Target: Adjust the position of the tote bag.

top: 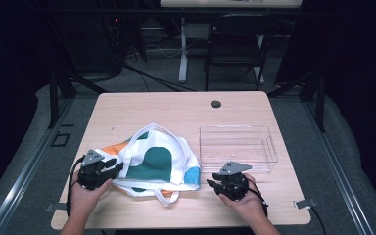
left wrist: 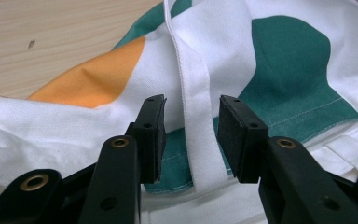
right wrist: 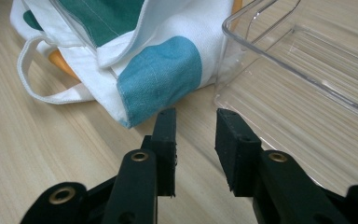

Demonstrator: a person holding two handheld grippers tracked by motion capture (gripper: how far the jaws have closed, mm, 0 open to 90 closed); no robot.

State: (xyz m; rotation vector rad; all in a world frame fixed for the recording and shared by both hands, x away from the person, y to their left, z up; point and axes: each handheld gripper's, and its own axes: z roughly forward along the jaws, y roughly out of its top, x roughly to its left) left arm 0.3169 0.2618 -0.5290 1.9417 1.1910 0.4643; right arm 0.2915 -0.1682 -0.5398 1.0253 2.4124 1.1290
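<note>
Straddling bag strap (left wrist: 196, 116), fingers (left wrist: 151, 135) apart

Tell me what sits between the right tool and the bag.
Only bare table. In the right gripper view, wood separates the right tool from the bag; the bin stands off to the side.

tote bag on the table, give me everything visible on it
The tote bag is white woven cloth with large green, orange and blue patches. It lies flat and rumpled, left of the clear plastic bin, its blue corner close to the bin's wall. One white strap loops out toward the table's near edge; another runs across the top. The left gripper sits over that strap with open jaws either side, pads not pressing. The right gripper is open just short of the blue corner.
</note>
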